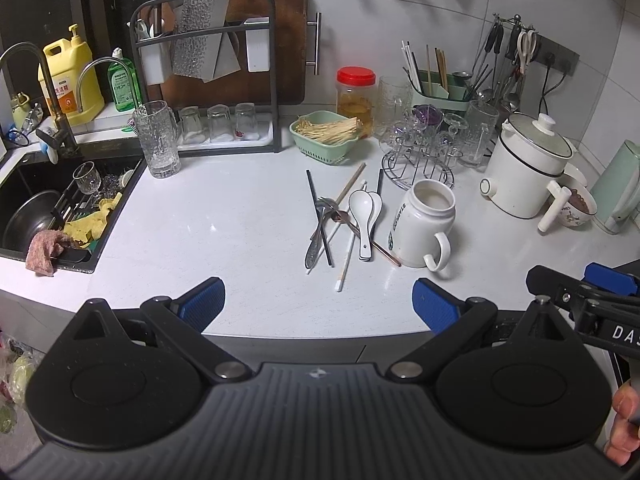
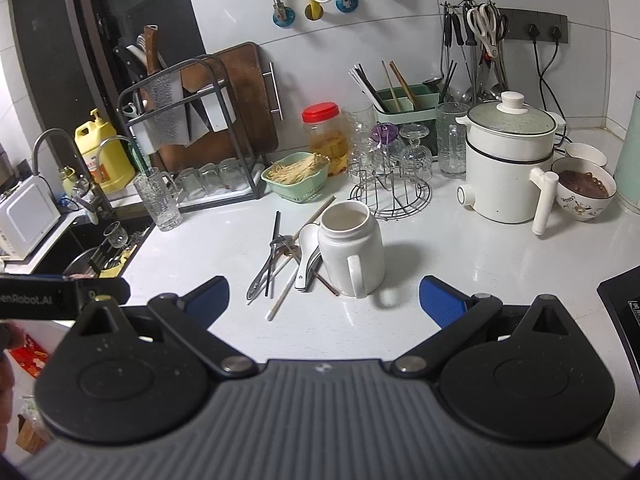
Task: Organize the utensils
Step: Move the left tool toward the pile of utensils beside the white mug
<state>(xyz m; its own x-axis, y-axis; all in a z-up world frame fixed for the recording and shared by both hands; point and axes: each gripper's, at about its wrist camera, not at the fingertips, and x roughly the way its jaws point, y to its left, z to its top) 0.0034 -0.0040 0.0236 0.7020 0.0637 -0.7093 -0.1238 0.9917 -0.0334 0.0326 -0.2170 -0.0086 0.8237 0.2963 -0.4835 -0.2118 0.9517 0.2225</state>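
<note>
Several utensils [image 1: 340,224] lengthwise toward backsplash

- A home kitchen: a white worktop [image 1: 224,216] runs along a tiled wall.
- At the left, a dark sink [image 1: 24,200] with a curved tap [image 1: 24,56] holds a pan and cloths; a yellow detergent jug [image 1: 70,76] stands behind it.
- At the far side, a rack [image 1: 208,80] holds a cleaver, a wooden chopping board and upturned glasses.
- At the right stand a white electric pot [image 1: 528,164], a caddy of chopsticks [image 1: 436,84] and hanging ladles and scissors.
</note>
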